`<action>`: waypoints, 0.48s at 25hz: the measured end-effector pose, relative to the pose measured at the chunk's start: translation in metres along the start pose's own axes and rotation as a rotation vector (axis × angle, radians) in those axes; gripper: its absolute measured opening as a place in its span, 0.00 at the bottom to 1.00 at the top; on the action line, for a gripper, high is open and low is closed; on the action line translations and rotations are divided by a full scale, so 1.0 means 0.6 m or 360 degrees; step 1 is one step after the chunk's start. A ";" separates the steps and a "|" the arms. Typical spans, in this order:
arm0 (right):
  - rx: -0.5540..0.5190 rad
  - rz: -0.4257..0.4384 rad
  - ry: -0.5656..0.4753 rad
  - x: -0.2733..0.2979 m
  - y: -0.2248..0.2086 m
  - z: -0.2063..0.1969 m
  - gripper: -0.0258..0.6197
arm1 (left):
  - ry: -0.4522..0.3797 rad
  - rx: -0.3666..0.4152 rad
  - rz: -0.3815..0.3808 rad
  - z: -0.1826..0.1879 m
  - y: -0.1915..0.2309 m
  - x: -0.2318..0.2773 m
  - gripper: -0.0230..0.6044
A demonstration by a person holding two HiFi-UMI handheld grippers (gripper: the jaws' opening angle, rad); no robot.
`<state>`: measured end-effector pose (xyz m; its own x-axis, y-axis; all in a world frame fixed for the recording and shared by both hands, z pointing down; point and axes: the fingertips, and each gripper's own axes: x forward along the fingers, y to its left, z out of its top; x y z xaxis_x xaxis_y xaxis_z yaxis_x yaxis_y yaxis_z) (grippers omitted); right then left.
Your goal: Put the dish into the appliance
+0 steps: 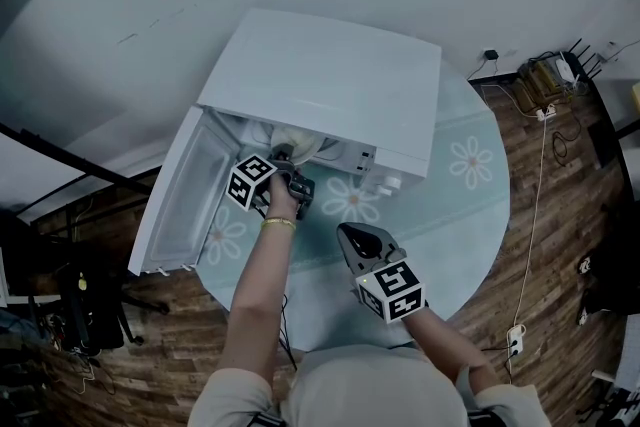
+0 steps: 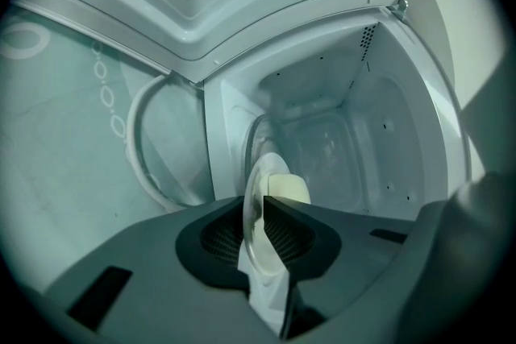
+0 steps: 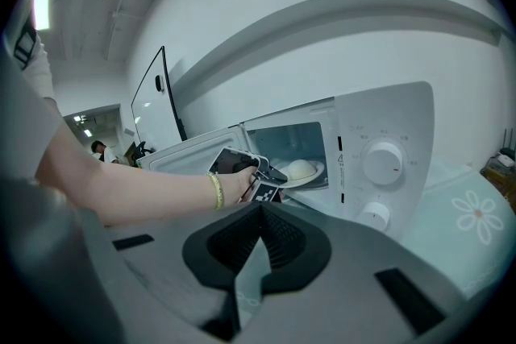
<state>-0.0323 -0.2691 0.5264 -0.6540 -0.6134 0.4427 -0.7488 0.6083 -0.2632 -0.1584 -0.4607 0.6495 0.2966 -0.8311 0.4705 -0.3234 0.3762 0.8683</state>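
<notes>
A white microwave [image 1: 330, 85] stands on the round table with its door [image 1: 185, 195] swung open to the left. My left gripper [image 1: 287, 158] reaches into the cavity [image 2: 339, 141] and is shut on the rim of a clear glass dish [image 2: 256, 205] that carries a pale bun [image 2: 289, 189]. In the right gripper view the dish [image 3: 302, 171] sits just inside the opening, level, with the left gripper [image 3: 278, 176] at its near edge. My right gripper [image 1: 350, 235] hovers over the table in front of the microwave, shut and holding nothing [image 3: 258, 209].
The table wears a teal cloth with white flowers [image 1: 470, 165]. Two white knobs [image 3: 381, 163] sit on the microwave's right panel. Cables and a power strip [image 1: 545, 85] lie on the wooden floor at right; dark equipment [image 1: 80, 305] stands at left.
</notes>
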 end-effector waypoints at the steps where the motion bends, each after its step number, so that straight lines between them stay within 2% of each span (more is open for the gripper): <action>1: -0.0001 0.0000 0.0000 0.001 0.000 0.000 0.05 | -0.0002 0.0002 0.0002 0.000 -0.001 0.001 0.12; 7: -0.0008 0.0010 -0.0001 -0.001 0.010 0.000 0.05 | 0.0000 0.0029 -0.0026 0.001 -0.003 -0.005 0.15; 12: -0.0016 0.0013 -0.0004 -0.007 0.016 0.000 0.05 | 0.0001 0.0079 -0.0080 0.003 -0.007 -0.022 0.29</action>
<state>-0.0369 -0.2608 0.5221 -0.6601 -0.6097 0.4387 -0.7425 0.6183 -0.2579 -0.1627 -0.4521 0.6390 0.3140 -0.8481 0.4268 -0.3523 0.3133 0.8819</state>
